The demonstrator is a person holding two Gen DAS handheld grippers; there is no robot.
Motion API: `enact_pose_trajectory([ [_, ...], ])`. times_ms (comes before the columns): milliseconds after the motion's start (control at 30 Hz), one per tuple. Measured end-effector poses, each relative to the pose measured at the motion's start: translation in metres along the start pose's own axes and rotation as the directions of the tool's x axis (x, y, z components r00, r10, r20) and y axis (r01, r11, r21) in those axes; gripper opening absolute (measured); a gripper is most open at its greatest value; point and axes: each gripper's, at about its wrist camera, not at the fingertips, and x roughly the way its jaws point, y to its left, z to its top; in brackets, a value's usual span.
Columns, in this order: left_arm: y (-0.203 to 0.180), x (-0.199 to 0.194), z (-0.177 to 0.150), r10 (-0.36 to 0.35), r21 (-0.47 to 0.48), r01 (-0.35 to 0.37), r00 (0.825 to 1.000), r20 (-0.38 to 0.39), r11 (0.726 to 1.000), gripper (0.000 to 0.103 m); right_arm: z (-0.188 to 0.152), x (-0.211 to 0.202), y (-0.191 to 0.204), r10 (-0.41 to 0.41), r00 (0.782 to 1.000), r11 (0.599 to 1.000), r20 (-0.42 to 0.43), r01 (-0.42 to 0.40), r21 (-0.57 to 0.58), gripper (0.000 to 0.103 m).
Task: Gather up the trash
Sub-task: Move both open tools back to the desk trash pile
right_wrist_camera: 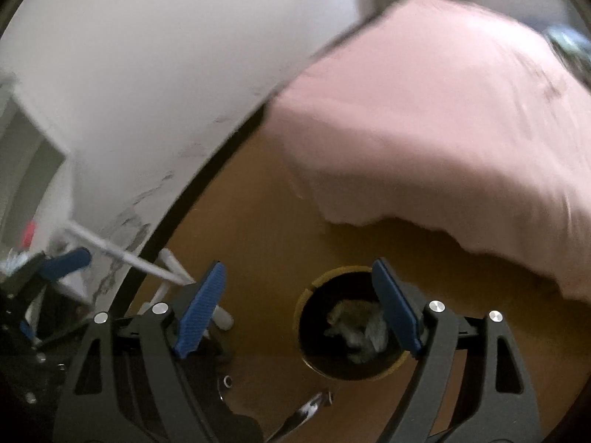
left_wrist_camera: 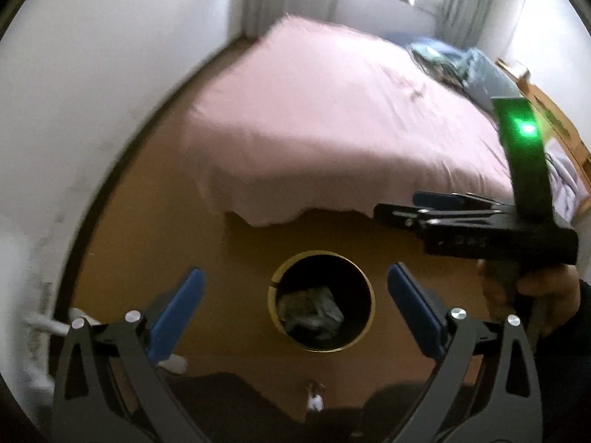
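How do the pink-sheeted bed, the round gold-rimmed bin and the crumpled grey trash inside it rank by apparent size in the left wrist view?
1. Pink-sheeted bed
2. Round gold-rimmed bin
3. Crumpled grey trash, lying inside the bin

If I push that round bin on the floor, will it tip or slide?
The bin looks tall and narrow, so a high push may tip it. It holds only crumpled trash, so it is probably light. On the smooth floor, a low push likely slides it.

One round bin (left_wrist_camera: 274, 295) on the floor, holding one crumpled wad of trash (left_wrist_camera: 310, 308), possibly several pieces bunched together. One bed (left_wrist_camera: 332, 118) under one pink sheet. Two sets of tongs, left (left_wrist_camera: 295, 306) and right (right_wrist_camera: 299, 310), four blue pads altogether.
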Motion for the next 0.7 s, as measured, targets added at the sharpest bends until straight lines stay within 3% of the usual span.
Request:
enact_pose_trajectory([
  [100,0.034,-0.07,-0.012,0.075,-0.06,-0.07,0.994,0.085,0.996,0.096,0.017,-0.011,0.064,0.065,0.997,0.991,0.035,-0.061,-0.119,0.08],
  [233,0.091,-0.16,-0.05,0.25,-0.174,-0.222,0.955,0.157,0.959,0.096,0.023,-0.017,0.171,0.197,0.98,0.935,0.03,-0.179,-0.305,0.08],
  [333,0.142,-0.222,-0.096,0.43,-0.314,-0.373,0.893,0.135,0.873,0.096,0.008,-0.01,0.275,0.302,0.952,0.84,-0.053,-0.292,-0.457,0.08],
  [400,0.175,-0.259,-0.138,0.524,-0.401,-0.452,0.848,0.087,0.797,0.096,-0.011,-0.005,0.333,0.344,0.932,0.771,-0.118,-0.352,-0.531,0.08],
  [467,0.205,-0.29,-0.183,0.609,-0.483,-0.529,0.793,0.011,0.698,0.096,-0.032,0.003,0.389,0.359,0.915,0.703,-0.183,-0.394,-0.592,0.08],
  [567,0.236,-0.326,-0.246,0.676,-0.606,-0.577,0.732,-0.085,0.548,0.096,-0.075,0.011,0.456,0.359,0.891,0.608,-0.277,-0.448,-0.656,0.08],
  [667,0.253,-0.351,-0.291,0.693,-0.683,-0.573,0.708,-0.133,0.454,0.096,-0.117,0.014,0.501,0.32,0.891,0.534,-0.322,-0.451,-0.715,0.08],
  [700,0.256,-0.356,-0.301,0.692,-0.688,-0.574,0.708,-0.145,0.444,0.096,-0.124,0.013,0.508,0.307,0.893,0.518,-0.328,-0.446,-0.729,0.08],
])
